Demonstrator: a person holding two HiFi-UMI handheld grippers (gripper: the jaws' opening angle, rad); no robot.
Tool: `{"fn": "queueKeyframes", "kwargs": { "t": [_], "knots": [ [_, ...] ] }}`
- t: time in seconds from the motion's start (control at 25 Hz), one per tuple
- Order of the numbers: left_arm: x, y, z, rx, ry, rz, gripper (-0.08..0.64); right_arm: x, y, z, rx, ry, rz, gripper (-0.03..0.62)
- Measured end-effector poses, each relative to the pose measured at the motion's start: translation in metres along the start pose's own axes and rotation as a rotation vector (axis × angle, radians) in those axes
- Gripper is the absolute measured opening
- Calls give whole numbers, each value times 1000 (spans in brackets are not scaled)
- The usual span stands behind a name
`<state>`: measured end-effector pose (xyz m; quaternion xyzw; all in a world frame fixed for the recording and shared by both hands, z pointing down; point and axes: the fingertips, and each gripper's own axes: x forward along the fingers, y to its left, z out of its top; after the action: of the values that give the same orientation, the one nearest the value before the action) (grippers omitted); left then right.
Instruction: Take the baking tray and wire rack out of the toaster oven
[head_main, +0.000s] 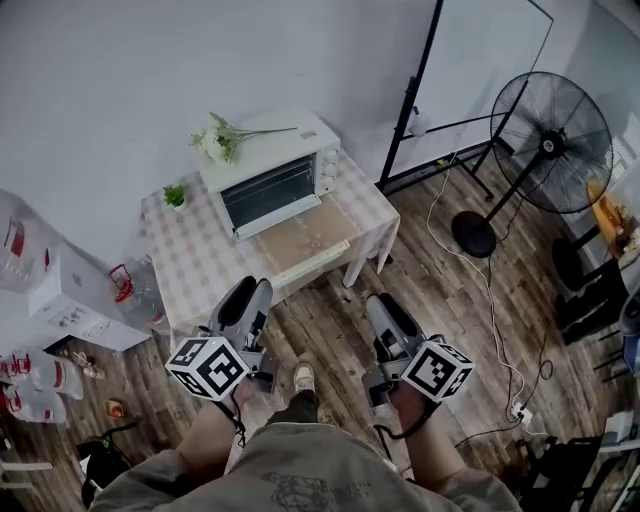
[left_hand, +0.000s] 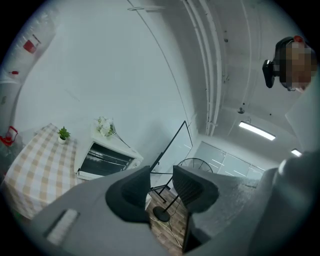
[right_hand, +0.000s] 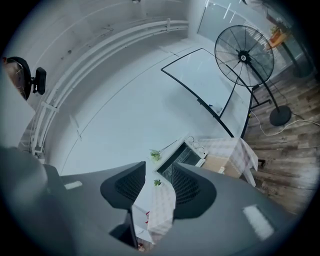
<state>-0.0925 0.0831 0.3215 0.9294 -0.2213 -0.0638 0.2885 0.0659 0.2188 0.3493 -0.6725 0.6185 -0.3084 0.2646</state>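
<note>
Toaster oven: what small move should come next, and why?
Probably bring both tongs forward toward the white toaster oven on the checked-cloth table. Its dark glass door looks shut, and the left tongs and right tongs hang open and empty, short of the table.

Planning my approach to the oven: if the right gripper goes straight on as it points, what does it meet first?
Probably the checked-cloth table, which fills the gap between the right gripper's open jaws; the toaster oven sits farther back on it. Nothing nearer shows, though depth is unclear.
</note>
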Motion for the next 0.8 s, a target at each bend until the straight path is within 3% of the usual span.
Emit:
{"fn": "queueKeyframes", "kwargs": {
  "t": [0.4,0.6,0.8],
  "knots": [
    [87,91,23,-57,45,59,138,132,-28,13,25,76,-3,172],
    [116,122,32,-163,28,60,138,175,-40,15,63,102,0,169],
    [129,141,33,-219,7,78,138,203,-49,17,99,122,13,166]
  ]
}}
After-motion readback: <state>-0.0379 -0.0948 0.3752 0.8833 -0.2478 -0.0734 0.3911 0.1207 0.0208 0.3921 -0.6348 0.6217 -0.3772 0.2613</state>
